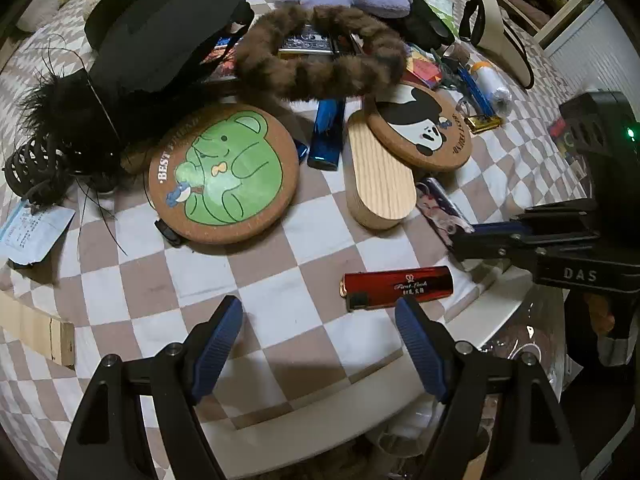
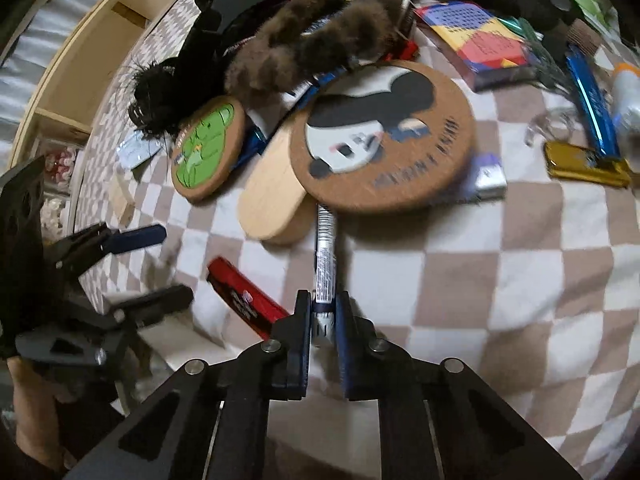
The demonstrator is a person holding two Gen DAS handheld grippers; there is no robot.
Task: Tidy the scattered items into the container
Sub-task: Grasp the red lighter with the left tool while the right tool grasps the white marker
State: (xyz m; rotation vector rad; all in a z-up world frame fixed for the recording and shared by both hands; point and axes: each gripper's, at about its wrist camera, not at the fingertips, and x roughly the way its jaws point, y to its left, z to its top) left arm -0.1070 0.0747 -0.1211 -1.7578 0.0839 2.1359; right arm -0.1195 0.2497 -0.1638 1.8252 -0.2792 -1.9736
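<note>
Right tool [image 2: 323,316] is clenched on a slim silver-and-white printed tube [image 2: 325,256], held above the checked cloth; left tool [image 1: 320,320] gapes by the red lighter [image 1: 396,286]. Keep the grip firm, lift clear of the panda cork coaster [image 2: 384,136].

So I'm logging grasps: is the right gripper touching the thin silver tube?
Touching. The right wrist view shows the right gripper with both blue pads pressed against the thin silver tube, no gap either side.
</note>
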